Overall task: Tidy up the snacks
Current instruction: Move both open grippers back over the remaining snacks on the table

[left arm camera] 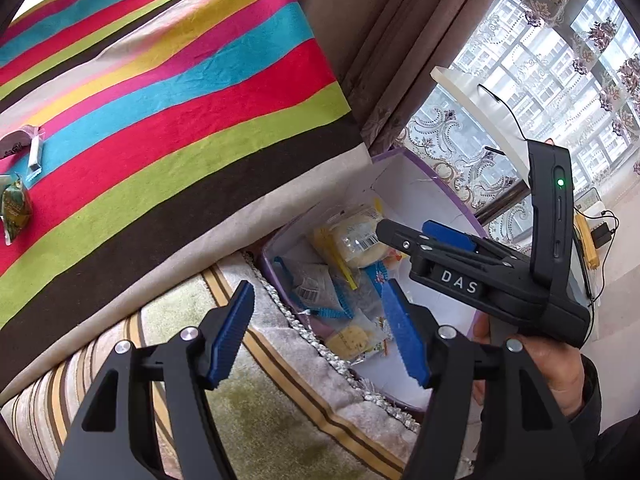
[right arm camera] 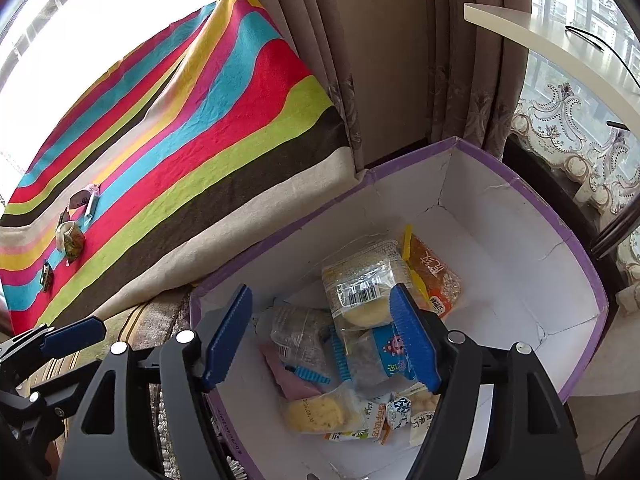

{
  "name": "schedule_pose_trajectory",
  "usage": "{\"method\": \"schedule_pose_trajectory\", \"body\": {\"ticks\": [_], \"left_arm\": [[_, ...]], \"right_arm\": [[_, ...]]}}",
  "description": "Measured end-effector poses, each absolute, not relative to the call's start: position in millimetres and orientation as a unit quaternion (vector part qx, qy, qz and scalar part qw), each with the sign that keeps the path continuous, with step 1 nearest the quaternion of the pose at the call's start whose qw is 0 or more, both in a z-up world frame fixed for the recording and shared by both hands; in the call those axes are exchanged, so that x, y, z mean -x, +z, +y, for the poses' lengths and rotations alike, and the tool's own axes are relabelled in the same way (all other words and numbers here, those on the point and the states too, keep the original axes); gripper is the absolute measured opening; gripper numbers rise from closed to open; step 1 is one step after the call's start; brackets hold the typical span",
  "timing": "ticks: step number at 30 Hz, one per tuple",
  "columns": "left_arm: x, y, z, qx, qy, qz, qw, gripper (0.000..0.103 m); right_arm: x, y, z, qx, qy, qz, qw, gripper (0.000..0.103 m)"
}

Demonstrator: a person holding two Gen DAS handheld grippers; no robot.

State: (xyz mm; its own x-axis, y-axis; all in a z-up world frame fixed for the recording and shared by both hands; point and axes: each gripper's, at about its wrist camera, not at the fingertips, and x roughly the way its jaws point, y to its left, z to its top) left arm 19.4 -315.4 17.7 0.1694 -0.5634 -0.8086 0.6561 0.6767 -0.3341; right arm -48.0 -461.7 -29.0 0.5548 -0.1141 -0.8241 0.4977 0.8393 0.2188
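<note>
A purple box (right arm camera: 576, 248) with a white inside stands on the floor beside the striped table and holds several wrapped snacks, among them a clear-wrapped round cake (right arm camera: 366, 288) and an orange packet (right arm camera: 436, 276). The box also shows in the left wrist view (left arm camera: 404, 168). My right gripper (right arm camera: 320, 344) is open and empty, hovering over the box. My left gripper (left arm camera: 316, 336) is open and empty, above the box's near edge and the cushion. A few snacks stay on the striped cloth: a green packet (left arm camera: 14, 208), a brown packet (left arm camera: 14, 142) and a white stick (left arm camera: 35, 156).
The striped tablecloth (left arm camera: 168, 92) hangs over the table's edge at left. A patterned cushion (left arm camera: 248, 412) with braided trim lies below the left gripper. Curtains (right arm camera: 400, 60) and a white shelf (right arm camera: 560, 48) stand behind the box. The right gripper's body (left arm camera: 500, 276) is over the box.
</note>
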Motion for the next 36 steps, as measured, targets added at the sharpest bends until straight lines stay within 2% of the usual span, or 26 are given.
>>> {"method": "schedule_pose_trajectory", "body": {"ticks": [11, 36], "left_arm": [[-49, 24, -255, 0.004, -0.329, 0.488, 0.808, 0.066], [-113, 16, -41, 0.171, -0.086, 0.459, 0.868, 0.066]], "right_arm": [[26, -20, -430, -0.205, -0.139, 0.441, 0.862, 0.070], [-40, 4, -334, -0.147, -0.042, 0.456, 0.877, 0.070]]}}
